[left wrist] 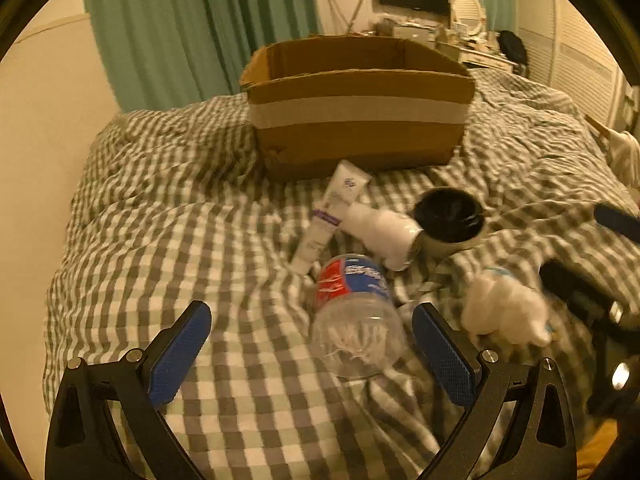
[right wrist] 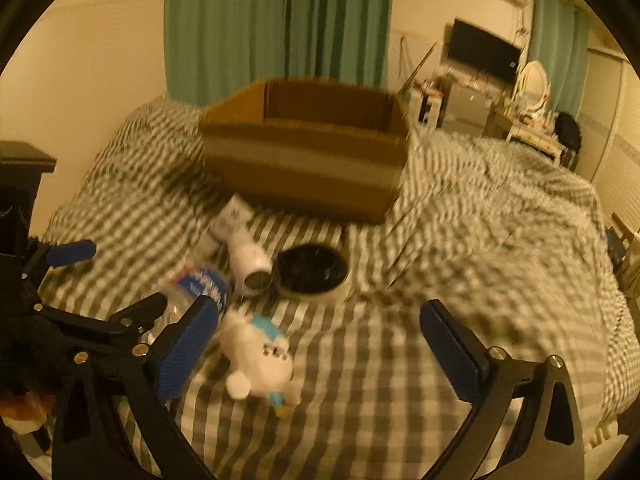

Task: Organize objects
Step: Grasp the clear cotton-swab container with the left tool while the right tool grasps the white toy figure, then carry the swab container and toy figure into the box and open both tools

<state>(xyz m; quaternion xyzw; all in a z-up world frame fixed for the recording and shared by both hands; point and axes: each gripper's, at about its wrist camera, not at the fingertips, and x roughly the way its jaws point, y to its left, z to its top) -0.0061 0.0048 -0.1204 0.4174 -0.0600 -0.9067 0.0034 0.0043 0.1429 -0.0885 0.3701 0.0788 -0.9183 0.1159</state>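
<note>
On the checkered bed [left wrist: 168, 232], in front of the cardboard box [left wrist: 360, 116], lying in a cluster: white tube [left wrist: 332, 208] touching the box's near wall, white bottle [left wrist: 380, 232] just nearer than the tube, black bowl [left wrist: 448, 216] at that bottle's right, clear plastic bottle [left wrist: 356, 304] on its side nearest the camera, white plush toy [left wrist: 504, 312] right of it. Left tongs [left wrist: 312, 356] released, blue pads spread wide, the clear bottle's base between them without touching. Right tongs [right wrist: 320, 356] likewise released, hovering over bare bedding, plush toy [right wrist: 260, 360] just beside the left pad. Seen only from the right wrist: the left tongs [right wrist: 116, 276] reaching around the clear bottle [right wrist: 204, 284]; box [right wrist: 304, 148] blurred. Seen sharply only from the left wrist: the pale tape band across the box and the bottle's red-and-blue label.
</note>
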